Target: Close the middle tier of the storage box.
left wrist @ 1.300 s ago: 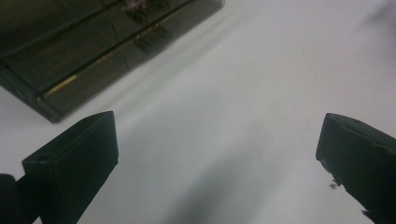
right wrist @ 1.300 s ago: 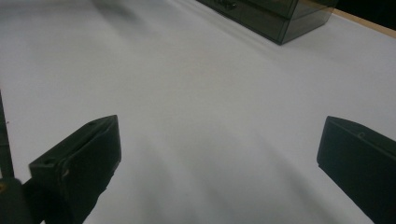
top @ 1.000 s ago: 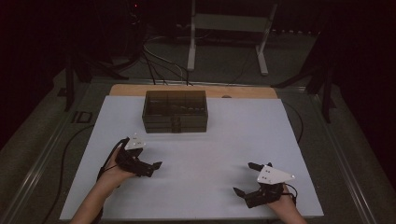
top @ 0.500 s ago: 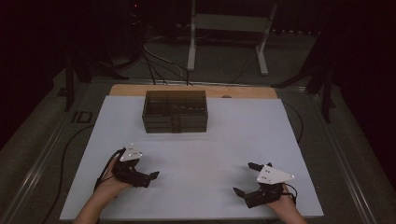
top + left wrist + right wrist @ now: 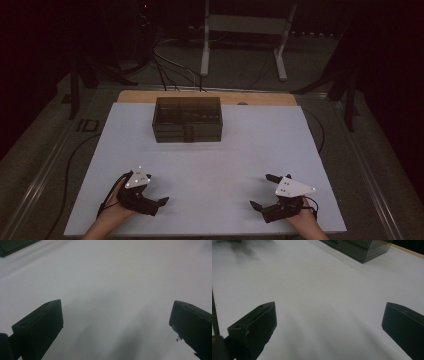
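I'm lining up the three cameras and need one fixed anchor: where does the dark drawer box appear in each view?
High view: the dark drawer box stands upper centre, at the far end of the white sheet.
Left gripper view: a dark corner at the top left edge, probably the box.
Right gripper view: top, right of centre, cut by the frame.
Shared landmark: the white sheet under the box in all three.
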